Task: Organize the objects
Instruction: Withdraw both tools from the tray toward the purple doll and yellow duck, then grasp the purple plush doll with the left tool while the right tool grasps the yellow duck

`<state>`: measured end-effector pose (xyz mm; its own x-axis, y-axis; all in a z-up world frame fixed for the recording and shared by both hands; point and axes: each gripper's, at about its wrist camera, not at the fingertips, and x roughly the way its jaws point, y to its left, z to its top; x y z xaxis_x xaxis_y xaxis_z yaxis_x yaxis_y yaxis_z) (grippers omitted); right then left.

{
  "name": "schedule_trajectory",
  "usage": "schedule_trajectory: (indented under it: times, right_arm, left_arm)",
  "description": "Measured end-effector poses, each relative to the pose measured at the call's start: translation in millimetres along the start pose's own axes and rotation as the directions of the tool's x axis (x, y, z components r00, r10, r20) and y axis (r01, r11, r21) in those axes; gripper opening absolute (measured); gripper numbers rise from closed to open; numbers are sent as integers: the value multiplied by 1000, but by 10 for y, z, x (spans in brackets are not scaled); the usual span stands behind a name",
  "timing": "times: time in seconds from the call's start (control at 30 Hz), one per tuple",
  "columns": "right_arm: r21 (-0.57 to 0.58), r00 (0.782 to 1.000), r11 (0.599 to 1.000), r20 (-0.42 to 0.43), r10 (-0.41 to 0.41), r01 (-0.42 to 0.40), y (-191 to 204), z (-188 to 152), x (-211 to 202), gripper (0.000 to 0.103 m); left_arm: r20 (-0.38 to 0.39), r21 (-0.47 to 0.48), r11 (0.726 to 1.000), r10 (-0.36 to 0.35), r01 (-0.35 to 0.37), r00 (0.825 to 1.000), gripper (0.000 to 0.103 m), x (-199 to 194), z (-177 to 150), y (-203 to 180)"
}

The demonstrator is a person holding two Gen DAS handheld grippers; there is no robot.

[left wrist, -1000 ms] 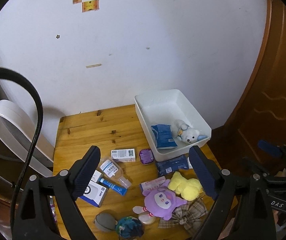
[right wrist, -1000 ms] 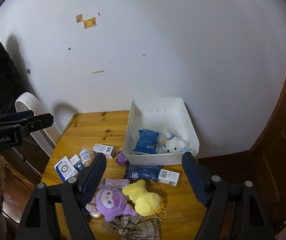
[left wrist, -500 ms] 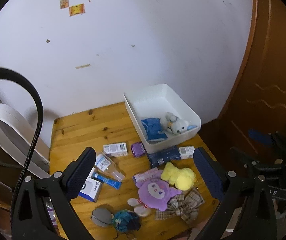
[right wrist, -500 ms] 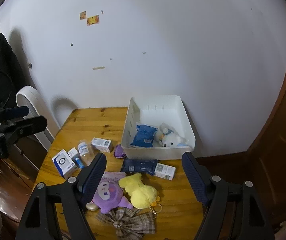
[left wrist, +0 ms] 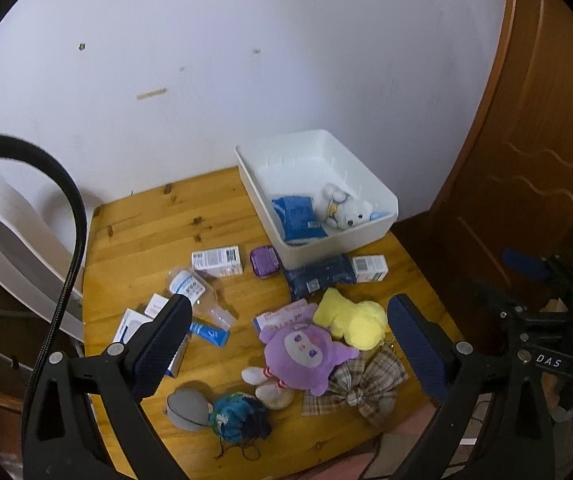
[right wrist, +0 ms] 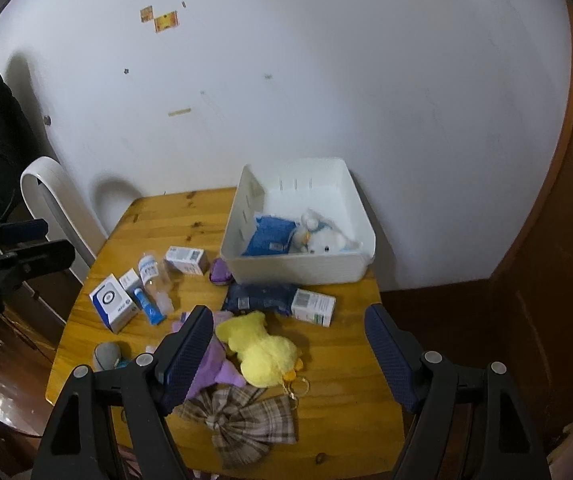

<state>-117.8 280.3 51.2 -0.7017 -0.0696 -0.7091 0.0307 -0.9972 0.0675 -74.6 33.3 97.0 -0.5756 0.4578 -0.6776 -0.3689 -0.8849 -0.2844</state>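
Observation:
On the wooden table, a white bin [left wrist: 326,250] [right wrist: 298,274] holds a white bear plush [left wrist: 346,210] [right wrist: 324,242] and a blue packet [left wrist: 296,216]. In front of it lie a yellow duck plush [left wrist: 346,318] [right wrist: 262,350], a purple plush [left wrist: 306,354], a plaid bow [left wrist: 362,384] [right wrist: 242,424], a dark blue packet [left wrist: 318,276] and a small white box [left wrist: 368,268]. My left gripper [left wrist: 286,308] hangs open above the plushes. Over the duck, my right gripper [right wrist: 286,312] is also open and empty.
To the left lie a purple tin [left wrist: 264,262], a white box [left wrist: 216,260], a clear bottle [left wrist: 190,286], a blue tube [left wrist: 210,332], a white-and-blue box [right wrist: 110,306], a grey pouch [left wrist: 186,404] and a blue-green ball [left wrist: 238,418]. A wall stands behind, a wooden door to the right.
The left jaws have spread wider. Both grippers have shifted above the table and sunk a little. Nothing on the table has moved.

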Motion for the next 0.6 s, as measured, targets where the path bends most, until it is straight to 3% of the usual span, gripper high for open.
schedule_trajectory:
  times: [0.6]
  right_arm:
    - [122, 985, 992, -169, 43, -22, -224, -580, 554, 79]
  left_arm:
    - [-204, -25, 1000, -19, 14, 979, 99, 704, -399, -51]
